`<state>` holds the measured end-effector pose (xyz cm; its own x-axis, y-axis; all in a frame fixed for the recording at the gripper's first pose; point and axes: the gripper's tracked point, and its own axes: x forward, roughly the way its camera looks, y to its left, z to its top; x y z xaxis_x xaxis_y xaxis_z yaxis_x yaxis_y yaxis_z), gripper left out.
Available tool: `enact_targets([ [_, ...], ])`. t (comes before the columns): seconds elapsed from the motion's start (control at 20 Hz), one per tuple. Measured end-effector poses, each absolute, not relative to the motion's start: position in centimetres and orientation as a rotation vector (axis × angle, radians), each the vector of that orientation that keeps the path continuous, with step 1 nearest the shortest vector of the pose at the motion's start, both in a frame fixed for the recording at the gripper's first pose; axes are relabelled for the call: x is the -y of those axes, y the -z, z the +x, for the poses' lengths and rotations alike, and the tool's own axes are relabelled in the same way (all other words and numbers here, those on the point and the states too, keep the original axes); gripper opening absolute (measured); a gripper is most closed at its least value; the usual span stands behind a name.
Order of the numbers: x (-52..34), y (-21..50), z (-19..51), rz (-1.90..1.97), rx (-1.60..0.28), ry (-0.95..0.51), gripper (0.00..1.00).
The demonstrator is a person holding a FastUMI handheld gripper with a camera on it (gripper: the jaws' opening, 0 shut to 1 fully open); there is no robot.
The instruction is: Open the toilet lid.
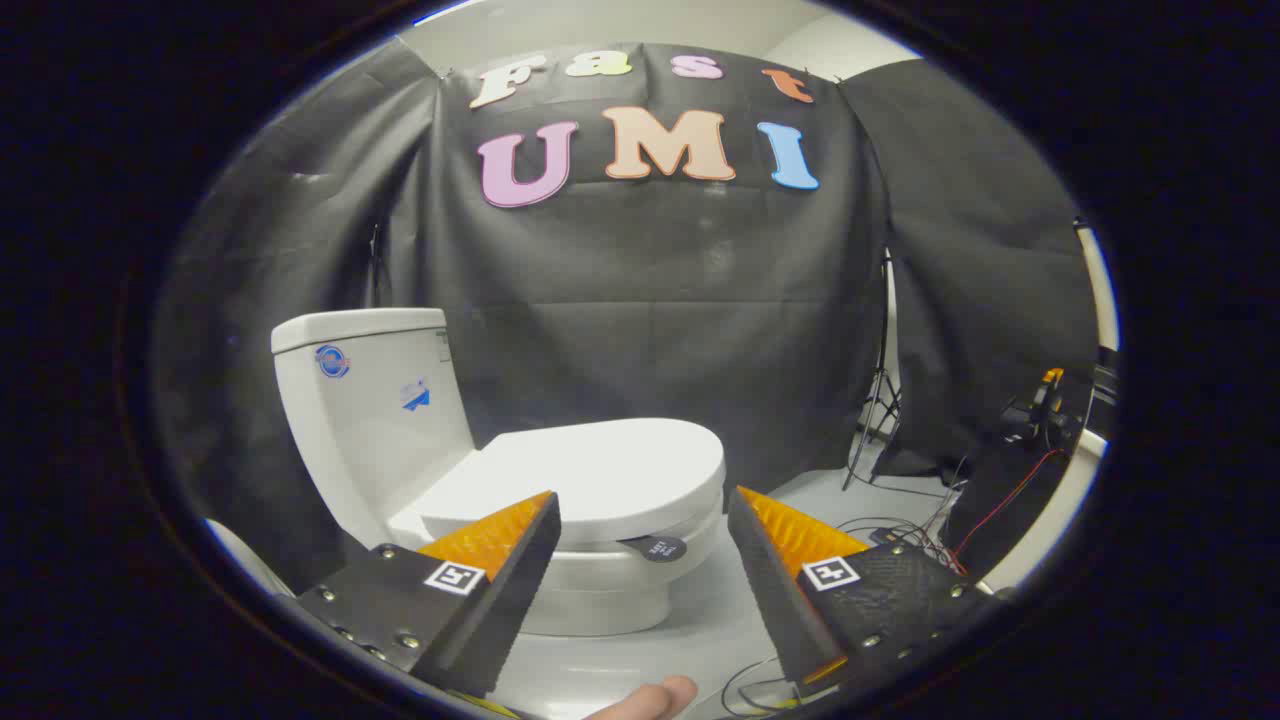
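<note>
While unreadable, toilet lid label, fingers apart.

1. My gripper has its fingers spread apart, free air between them up to the closed toilet lid at twelve o'clock.
2. The tank blocks eleven o'clock.
3. At two o'clock, open floor beside the bowl.
4. Cables and a tripod clutter three o'clock.

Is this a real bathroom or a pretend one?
Probably pretend: a recording booth. The toilet, lid down, stands before a black cloth wall, with a light stand and loose cables on the floor. The tool hangs open just short of it.
</note>
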<state>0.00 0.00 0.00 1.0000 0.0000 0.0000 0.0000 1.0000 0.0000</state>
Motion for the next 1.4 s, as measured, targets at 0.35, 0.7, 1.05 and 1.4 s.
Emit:
enact_targets([
  [0.35,0.1,0.1,-0.1,0.002,0.009,0.007,1.00],
  [0.7,0.0,1.5,0.4,0.008,-0.012,0.000,1.00],
  [1.05,-0.1,2.3,0.8,0.023,-0.017,-0.004,1.00],
  [1.4,0.6,3.1,3.9,0.158,0.035,-0.006,1.00],
])
